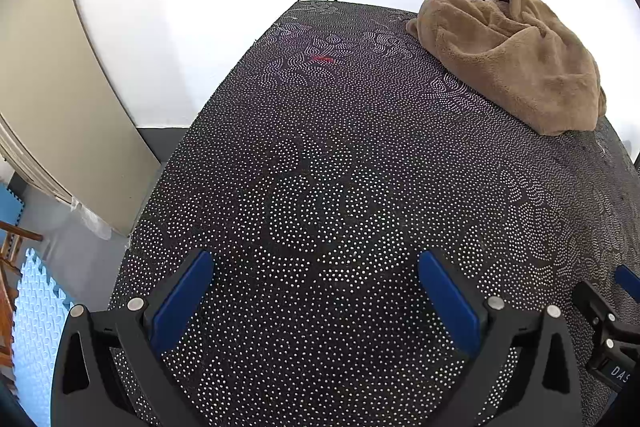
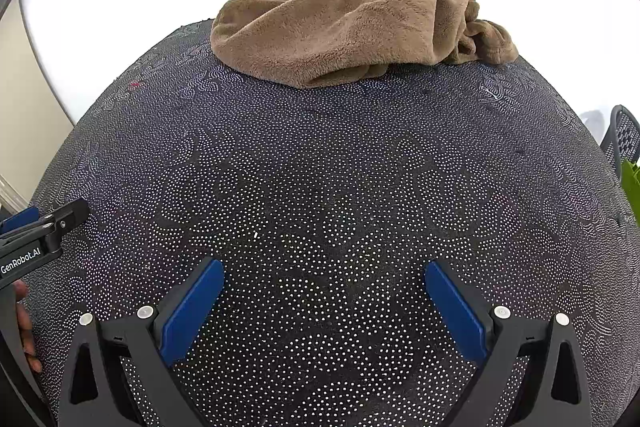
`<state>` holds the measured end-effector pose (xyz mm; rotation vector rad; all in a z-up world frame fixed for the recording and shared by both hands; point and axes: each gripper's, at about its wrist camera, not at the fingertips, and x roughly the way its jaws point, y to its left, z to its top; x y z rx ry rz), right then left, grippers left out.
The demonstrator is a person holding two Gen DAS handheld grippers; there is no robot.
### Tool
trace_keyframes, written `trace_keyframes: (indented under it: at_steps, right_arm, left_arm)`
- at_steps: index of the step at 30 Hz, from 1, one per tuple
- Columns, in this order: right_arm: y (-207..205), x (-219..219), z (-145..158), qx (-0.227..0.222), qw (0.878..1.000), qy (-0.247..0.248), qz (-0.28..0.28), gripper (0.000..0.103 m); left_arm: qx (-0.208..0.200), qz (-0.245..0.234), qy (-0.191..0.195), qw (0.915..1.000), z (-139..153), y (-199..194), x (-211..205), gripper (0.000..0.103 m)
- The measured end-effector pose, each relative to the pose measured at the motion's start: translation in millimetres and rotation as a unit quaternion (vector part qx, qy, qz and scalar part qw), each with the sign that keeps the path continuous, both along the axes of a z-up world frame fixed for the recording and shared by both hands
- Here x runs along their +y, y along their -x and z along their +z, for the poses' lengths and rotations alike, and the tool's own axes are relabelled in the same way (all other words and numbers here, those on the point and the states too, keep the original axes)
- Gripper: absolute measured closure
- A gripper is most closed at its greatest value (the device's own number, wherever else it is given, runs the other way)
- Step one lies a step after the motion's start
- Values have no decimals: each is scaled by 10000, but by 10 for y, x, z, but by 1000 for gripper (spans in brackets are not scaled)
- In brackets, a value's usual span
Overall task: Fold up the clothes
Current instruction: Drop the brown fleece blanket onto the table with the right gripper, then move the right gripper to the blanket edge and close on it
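A crumpled brown fleece garment [image 1: 516,55] lies bunched at the far right corner of the dark dotted table [image 1: 320,155]. In the right wrist view the same garment [image 2: 352,23] sits at the far edge, straight ahead. My left gripper [image 1: 316,263] is open over the near part of the table, with nothing between its blue pads [image 1: 184,299]. My right gripper [image 2: 324,271] is open too, empty, low over the near table cloth [image 2: 320,179]. Both grippers are well short of the garment. Part of the right gripper [image 1: 612,331] shows at the left view's right edge, and the left gripper [image 2: 36,231] at the right view's left edge.
A beige wall panel [image 1: 60,99] and blue foam floor mats [image 1: 36,323] lie left of the table. A black mesh chair [image 2: 624,135] and something green [image 2: 632,183] stand at the right edge. A hand [image 2: 24,327] holds the left gripper.
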<state>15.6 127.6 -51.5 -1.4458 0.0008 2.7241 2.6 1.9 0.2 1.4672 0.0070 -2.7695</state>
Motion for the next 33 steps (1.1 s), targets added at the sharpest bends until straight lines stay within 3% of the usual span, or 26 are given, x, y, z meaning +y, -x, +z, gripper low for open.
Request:
trace_keyframes:
  at_steps: [6,9,13,19,26,33]
  right_arm:
    - [10,9,-4,-1,10000,2,-1,1]
    - [-1,17,-19,-1,10000,2,-1,1]
    - [-12,6,0,0,10000,7,-2,1]
    - [-32,17,18,-3,10000,27,40,1]
    - [-119,185,39,-61,9906,116,1362,0]
    - [-31,457,136,86,9904,315,1343,0]
  left_arm:
    - [1,-3,-4,10000,-2,-17,1,0]
    - [-198,99,-76,9997,17,-51,21,0]
    - [-125,62,-317,9994,260,-82,155,0]
    - [347,-493,-364,9975,728,-7,607,0]
    - [313,-641,-338,9969,695,325,918,0]
    - [255,-594,-317,9974,496,551,997,0]
